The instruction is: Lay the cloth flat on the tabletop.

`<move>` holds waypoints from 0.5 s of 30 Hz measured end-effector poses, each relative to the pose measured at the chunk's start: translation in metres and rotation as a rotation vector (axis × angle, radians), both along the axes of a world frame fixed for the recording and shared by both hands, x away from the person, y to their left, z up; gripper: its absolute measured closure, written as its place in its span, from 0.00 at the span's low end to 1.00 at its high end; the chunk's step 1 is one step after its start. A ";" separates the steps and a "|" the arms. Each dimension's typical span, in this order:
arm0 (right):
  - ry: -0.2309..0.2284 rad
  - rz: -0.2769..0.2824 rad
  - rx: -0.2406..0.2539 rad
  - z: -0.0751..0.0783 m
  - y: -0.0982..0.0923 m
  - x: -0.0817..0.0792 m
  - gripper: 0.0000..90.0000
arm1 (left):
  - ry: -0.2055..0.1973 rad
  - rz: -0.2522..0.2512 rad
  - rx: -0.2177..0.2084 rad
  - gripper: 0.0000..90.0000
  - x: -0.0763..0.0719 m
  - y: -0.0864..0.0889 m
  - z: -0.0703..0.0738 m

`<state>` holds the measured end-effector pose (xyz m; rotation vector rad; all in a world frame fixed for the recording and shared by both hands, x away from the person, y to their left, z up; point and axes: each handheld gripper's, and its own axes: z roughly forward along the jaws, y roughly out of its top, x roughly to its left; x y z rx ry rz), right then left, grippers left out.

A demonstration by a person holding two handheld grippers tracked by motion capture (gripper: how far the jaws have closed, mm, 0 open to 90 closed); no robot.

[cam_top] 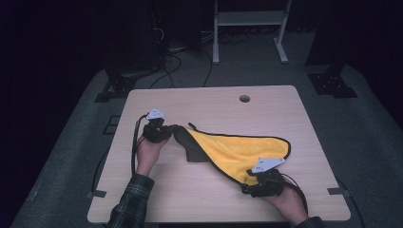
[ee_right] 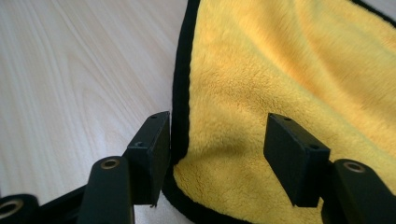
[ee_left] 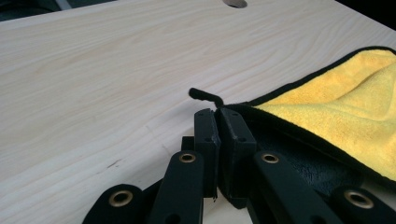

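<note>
A yellow cloth with a black hem lies across the middle of the wooden table; its left end is turned over and shows a dark underside. My left gripper is shut on that left corner. In the left gripper view the jaws meet on the hem, a small black loop sticks out beyond them, and the cloth runs off to the right. My right gripper is at the cloth's near right corner. In the right gripper view it stands open with the corner of the cloth lying between the jaws, untouched by the pads.
A round cable hole sits near the table's far edge. Strips of tape mark the table's side edges. A white frame and cables stand on the dark floor behind.
</note>
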<state>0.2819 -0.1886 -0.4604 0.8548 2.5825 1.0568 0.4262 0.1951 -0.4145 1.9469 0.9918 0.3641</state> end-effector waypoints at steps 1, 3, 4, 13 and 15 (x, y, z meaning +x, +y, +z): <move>0.005 0.000 -0.019 -0.002 0.001 0.000 0.45 | -0.002 0.004 -0.005 0.95 0.000 0.002 0.000; 0.009 -0.001 -0.012 -0.003 0.000 0.000 0.45 | -0.001 0.012 -0.002 0.95 -0.001 0.006 0.001; 0.009 -0.001 -0.012 -0.003 0.000 0.000 0.45 | -0.001 0.012 -0.002 0.95 -0.001 0.006 0.001; 0.024 0.104 -0.043 -0.009 0.009 -0.009 0.55 | 0.000 0.025 -0.010 0.95 0.001 0.012 0.000; 0.010 0.130 -0.057 -0.010 0.013 -0.012 0.57 | -0.002 0.025 -0.012 0.95 0.001 0.011 0.001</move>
